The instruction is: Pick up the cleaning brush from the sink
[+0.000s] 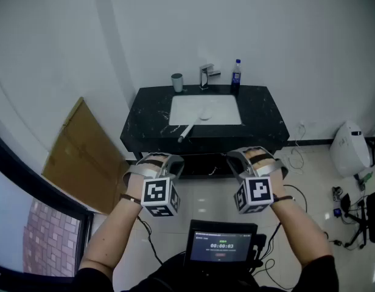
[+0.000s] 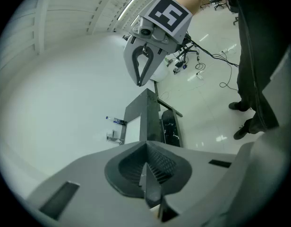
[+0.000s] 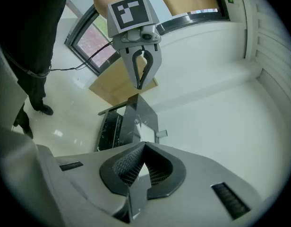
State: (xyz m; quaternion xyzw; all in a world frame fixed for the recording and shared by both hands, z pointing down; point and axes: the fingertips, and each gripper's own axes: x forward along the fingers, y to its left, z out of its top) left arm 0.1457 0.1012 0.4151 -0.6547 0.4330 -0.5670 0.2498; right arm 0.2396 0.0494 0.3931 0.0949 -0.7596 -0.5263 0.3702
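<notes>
The cleaning brush (image 1: 190,128) has a white handle; its head lies in the white sink (image 1: 221,111) and the handle sticks out over the front rim of the black countertop (image 1: 263,119). Both grippers hang in the air well short of the counter, pointing towards it and slightly down. My left gripper (image 1: 157,160) is shut with nothing between its jaws, and the left gripper view (image 2: 146,144) shows the tips meeting. My right gripper (image 1: 252,155) is shut and empty too, its tips together in the right gripper view (image 3: 144,144).
A grey cup (image 1: 177,82), a faucet (image 1: 206,76) and a blue bottle (image 1: 236,76) stand along the back of the counter. A cardboard sheet (image 1: 78,154) leans on the left wall. A white appliance (image 1: 350,148) and cables lie on the floor at right. A small screen (image 1: 223,246) sits below the hands.
</notes>
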